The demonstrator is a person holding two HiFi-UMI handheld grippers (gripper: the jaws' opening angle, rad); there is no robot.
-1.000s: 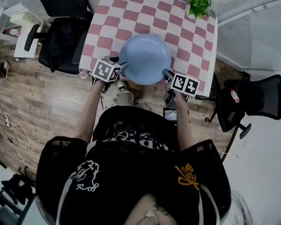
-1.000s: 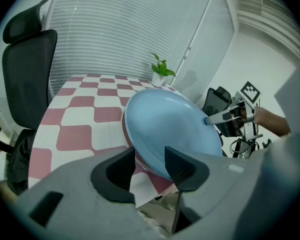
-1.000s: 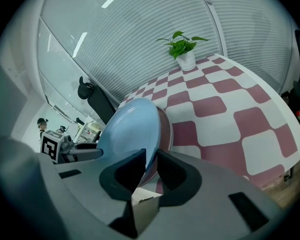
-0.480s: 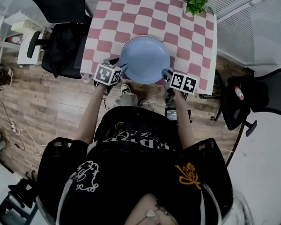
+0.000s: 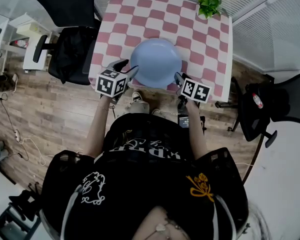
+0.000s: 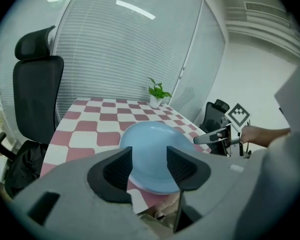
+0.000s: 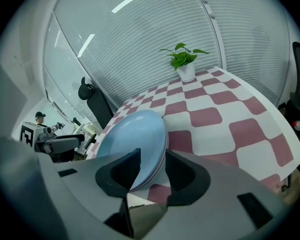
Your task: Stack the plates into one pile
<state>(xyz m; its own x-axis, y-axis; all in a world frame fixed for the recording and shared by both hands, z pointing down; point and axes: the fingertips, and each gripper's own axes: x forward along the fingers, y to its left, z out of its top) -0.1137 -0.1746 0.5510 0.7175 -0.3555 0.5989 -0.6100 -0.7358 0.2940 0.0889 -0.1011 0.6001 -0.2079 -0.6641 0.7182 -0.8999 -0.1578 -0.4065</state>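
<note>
Checkered tablecloth (image 5: 140, 14), blue plate pile (image 5: 156, 61) lying flat; seemingly face up

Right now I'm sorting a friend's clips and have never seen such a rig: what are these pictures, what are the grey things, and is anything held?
No robot: a person holds a two-jaw gripper in each hand. One picture comes from a camera on the person's head, looking down: the left gripper and right gripper flank a pile of blue plates. The other two come from cameras riding on each gripper, looking along its grey jaws. The plates rest near the front edge of a table with a pink-and-white checked cloth; a potted plant stands at its far corner. Both grippers' jaws have just been opening and stand apart. The pile's rim sits between the right jaws, unpinched; nothing is held.
</note>
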